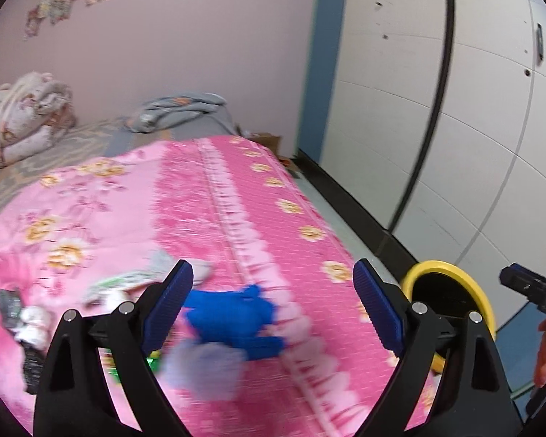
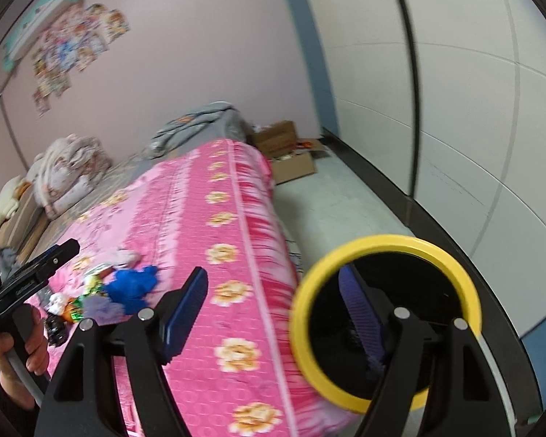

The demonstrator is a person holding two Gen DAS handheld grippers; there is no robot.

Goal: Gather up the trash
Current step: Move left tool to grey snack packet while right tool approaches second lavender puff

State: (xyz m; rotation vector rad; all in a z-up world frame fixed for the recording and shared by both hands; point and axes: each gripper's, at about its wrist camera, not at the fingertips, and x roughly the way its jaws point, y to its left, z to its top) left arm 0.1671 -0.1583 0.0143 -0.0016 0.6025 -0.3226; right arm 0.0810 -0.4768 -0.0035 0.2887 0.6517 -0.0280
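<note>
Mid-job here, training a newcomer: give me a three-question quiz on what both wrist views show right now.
1. True or false: the left hand-held gripper is open.
2. What colour is the rim of the bin beside the bed?
3. The blue crumpled trash lies: A) on the floor, B) on the pink bedspread, C) inside the bin.

Key: 1 true; 2 yellow; 3 B.

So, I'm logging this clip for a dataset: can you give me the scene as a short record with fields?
setting: bed with pink floral blanket
trash: pile of wrappers and crumpled scraps, including a blue crumpled piece
bin: yellow-rimmed black bin, beside the bed
left gripper: open, over the blue piece
right gripper: open, one finger inside the bin's rim
</note>
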